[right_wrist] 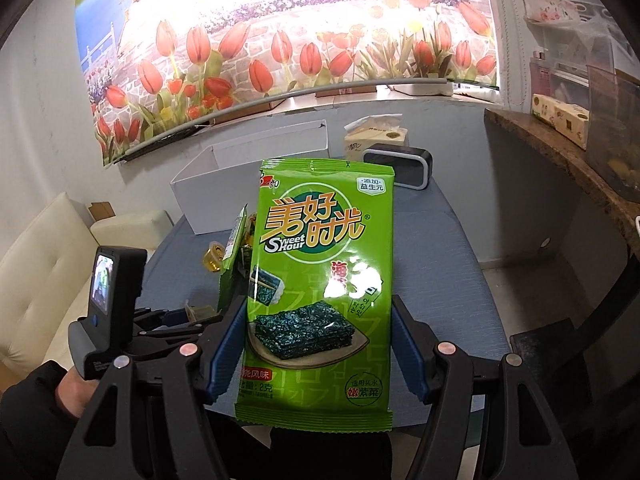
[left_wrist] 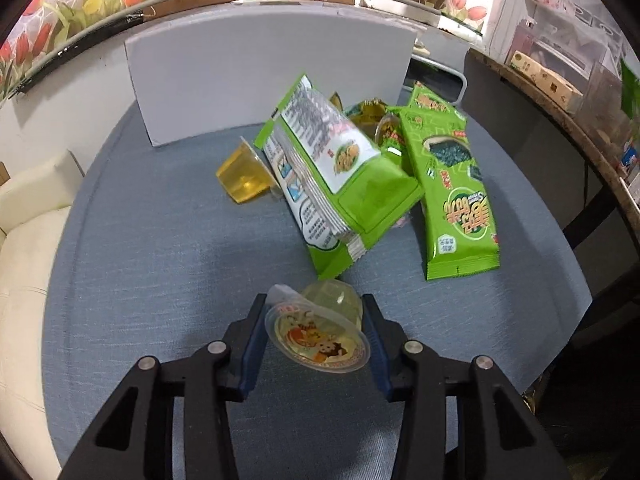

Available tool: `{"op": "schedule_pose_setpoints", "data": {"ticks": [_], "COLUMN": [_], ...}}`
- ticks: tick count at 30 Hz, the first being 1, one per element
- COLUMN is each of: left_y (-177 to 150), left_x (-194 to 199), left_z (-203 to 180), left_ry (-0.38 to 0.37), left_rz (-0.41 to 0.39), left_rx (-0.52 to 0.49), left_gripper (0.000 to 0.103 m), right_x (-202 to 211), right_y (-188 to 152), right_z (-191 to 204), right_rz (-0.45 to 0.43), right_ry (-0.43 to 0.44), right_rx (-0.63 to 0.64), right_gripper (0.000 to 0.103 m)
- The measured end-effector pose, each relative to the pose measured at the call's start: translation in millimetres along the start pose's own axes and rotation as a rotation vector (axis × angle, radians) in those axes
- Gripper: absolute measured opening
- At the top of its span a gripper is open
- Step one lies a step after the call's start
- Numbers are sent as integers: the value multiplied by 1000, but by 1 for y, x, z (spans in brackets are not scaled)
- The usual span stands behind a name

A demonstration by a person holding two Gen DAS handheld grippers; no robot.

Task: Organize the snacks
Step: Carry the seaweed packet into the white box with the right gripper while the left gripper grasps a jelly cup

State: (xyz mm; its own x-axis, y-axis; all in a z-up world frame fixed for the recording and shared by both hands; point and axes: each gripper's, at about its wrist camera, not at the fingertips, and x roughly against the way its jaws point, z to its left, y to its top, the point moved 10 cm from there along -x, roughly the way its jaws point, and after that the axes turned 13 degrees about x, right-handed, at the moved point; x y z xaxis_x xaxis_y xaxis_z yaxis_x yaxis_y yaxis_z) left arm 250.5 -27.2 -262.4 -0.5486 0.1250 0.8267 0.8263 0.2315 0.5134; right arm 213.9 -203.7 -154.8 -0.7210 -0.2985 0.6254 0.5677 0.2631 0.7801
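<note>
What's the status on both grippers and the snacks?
Left gripper shut on jelly cup, down on the table. Right gripper shut on seaweed packet, held up. White box open behind, path clear.

Tulip mural, tissue pack, black speaker.

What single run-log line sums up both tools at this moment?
left tool: shut on jelly cup | right tool: shut on seaweed pack | white box: open | pile: on table
</note>
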Motion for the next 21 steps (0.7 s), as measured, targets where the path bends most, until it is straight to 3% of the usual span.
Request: {"op": "schedule_pose_setpoints", "data": {"ticks": [2, 11, 16, 21], "left_y": [6, 74, 110, 143], "left_x": [12, 117, 160, 172], "left_z": [0, -7, -11, -7], "left_ry": [-1, -48, -79, -80], "left_rz": [-29, -304, -382, -422], "left_rx": [-1, 17, 12, 4], "left_gripper": [49, 49, 49, 49], "right_x": [-2, -19, -28, -46], "right_y": [1, 20, 50, 90], "right_z": [1, 25, 34, 45], "right_rz": [1, -19, -50, -93], "right_ry": [5, 37, 38, 49], "right_rx": [8, 66, 105, 172], "right_gripper": [72, 72, 72, 72]}}
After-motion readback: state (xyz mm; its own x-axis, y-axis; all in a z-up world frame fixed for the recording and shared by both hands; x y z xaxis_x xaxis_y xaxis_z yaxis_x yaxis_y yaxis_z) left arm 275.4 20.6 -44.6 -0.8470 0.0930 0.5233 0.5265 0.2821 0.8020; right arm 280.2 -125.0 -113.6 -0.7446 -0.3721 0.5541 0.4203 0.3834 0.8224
